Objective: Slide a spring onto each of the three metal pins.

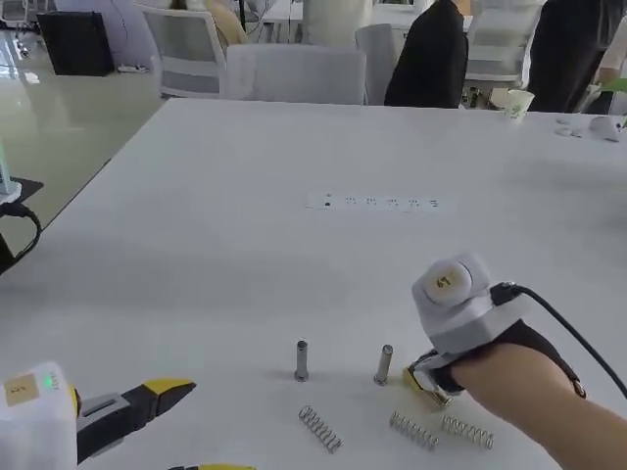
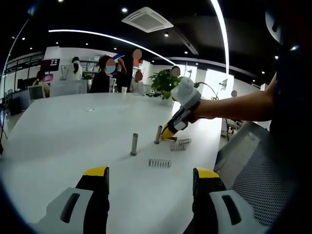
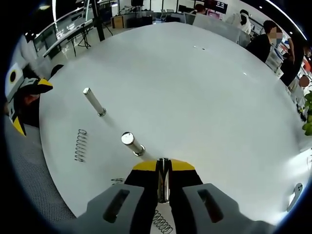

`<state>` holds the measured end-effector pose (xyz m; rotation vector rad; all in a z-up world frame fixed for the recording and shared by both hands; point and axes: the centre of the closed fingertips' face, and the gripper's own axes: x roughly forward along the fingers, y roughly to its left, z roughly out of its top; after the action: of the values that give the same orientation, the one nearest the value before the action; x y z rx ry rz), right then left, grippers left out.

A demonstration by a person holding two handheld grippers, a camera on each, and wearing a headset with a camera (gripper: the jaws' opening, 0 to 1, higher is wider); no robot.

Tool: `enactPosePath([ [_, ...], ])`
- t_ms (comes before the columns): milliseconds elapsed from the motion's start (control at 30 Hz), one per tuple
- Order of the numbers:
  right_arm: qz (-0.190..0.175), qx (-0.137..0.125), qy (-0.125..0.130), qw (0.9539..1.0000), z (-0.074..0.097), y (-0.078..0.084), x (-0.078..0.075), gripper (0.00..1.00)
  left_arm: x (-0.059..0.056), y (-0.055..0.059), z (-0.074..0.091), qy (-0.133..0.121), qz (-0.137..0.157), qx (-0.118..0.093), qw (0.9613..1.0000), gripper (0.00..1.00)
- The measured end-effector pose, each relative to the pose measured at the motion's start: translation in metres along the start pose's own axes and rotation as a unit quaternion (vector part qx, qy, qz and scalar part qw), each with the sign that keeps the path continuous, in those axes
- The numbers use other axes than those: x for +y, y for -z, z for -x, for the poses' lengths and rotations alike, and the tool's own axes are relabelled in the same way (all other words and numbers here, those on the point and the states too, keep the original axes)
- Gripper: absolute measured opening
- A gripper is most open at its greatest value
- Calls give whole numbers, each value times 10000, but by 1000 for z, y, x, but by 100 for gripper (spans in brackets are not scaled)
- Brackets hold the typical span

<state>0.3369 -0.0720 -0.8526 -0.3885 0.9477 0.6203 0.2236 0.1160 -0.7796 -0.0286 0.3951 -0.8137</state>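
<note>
Farthest left, the left gripper (image 2: 152, 171) hovers low over the white surface (image 1: 294, 166), and its yellow-tipped fingers (image 2: 96, 171) are spread wide with nothing between them. To its right the first pin (image 1: 302, 359) stands upright on the surface, and one spring (image 1: 319, 428) lies flat nearer the person, close to the pin's base but apart from it. Further right the second pin (image 1: 384, 363) also stands upright, apart from the first. Right of that, the middle spring (image 1: 412, 431) and the last spring (image 1: 467, 432) lie flat near each other at the near edge. Just above them the right gripper (image 1: 419, 379), held in a hand (image 1: 509, 377), sits just beside the second pin. In the right gripper view its fingers (image 3: 146, 168) are pressed together on a third pin (image 3: 163, 179), which runs lengthwise between them. All three springs lie loose on the surface.
</note>
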Motion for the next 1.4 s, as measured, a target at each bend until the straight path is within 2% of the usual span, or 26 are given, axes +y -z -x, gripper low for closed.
enactPosePath([
  [800, -153, -358, 25, 9992, 15, -16, -6, 4, -1, -2, -1, 25, -34, -1, 10000, 66],
  [1400, -228, -551, 2, 9982, 24, -18, -9, 4, -3, -3, -1, 49, -83, 24, 10000, 66],
])
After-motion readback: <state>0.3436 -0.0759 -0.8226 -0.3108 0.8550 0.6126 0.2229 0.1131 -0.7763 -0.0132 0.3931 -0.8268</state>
